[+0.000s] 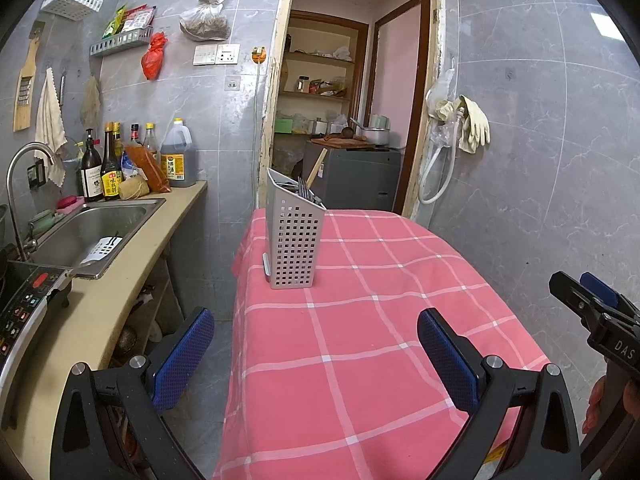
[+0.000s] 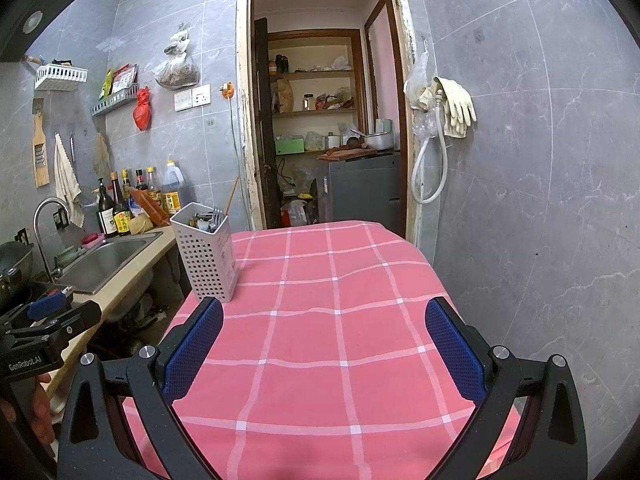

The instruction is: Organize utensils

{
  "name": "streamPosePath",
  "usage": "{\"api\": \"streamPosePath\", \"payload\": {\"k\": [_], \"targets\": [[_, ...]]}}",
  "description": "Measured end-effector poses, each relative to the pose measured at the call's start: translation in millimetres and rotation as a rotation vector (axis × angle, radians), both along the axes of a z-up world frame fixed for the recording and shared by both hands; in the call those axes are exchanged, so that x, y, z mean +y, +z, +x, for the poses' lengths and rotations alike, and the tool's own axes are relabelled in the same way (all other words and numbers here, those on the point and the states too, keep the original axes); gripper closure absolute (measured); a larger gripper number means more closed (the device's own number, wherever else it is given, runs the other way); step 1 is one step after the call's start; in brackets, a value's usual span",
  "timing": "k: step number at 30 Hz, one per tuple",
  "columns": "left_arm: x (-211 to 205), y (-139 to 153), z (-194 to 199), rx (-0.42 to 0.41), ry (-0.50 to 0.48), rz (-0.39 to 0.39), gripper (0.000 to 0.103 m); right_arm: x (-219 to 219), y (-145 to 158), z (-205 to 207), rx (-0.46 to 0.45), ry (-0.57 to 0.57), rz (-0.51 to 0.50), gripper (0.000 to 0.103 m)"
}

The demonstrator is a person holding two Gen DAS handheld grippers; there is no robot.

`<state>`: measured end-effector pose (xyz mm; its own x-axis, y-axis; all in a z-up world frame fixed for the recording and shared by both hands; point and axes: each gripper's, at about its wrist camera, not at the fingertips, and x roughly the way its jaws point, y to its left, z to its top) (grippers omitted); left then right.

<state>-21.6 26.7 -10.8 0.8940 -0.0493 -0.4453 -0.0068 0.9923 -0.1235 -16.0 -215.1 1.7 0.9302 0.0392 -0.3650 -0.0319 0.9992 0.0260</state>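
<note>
A grey perforated utensil holder (image 1: 294, 236) stands upright near the far left edge of the pink checked tablecloth (image 1: 380, 320); fork tines and other metal utensils (image 1: 306, 194) stick out of its top. The right wrist view shows the same holder (image 2: 206, 254) with utensils (image 2: 210, 218) inside. My left gripper (image 1: 316, 344) is open above the near part of the cloth, well short of the holder, with nothing between its blue pads. My right gripper (image 2: 324, 340) is also open and empty over the cloth (image 2: 320, 340), the holder ahead to its left. Each gripper shows at the other view's edge.
A counter (image 1: 120, 280) with a steel sink (image 1: 92, 232), tap and several sauce bottles (image 1: 120, 168) runs along the left, a narrow gap away from the table. A doorway (image 1: 352, 100) opens behind the table. Tiled wall with hanging gloves (image 1: 468, 120) is on the right.
</note>
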Motion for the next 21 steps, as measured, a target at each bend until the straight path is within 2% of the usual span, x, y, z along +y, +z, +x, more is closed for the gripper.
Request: {"api": "streamPosePath", "payload": {"k": [21], "targets": [[-1.1,0.1,-0.2,0.000,-0.001,0.001,0.001,3.2,-1.3,-2.5,0.005,0.000,0.003,0.004]]}}
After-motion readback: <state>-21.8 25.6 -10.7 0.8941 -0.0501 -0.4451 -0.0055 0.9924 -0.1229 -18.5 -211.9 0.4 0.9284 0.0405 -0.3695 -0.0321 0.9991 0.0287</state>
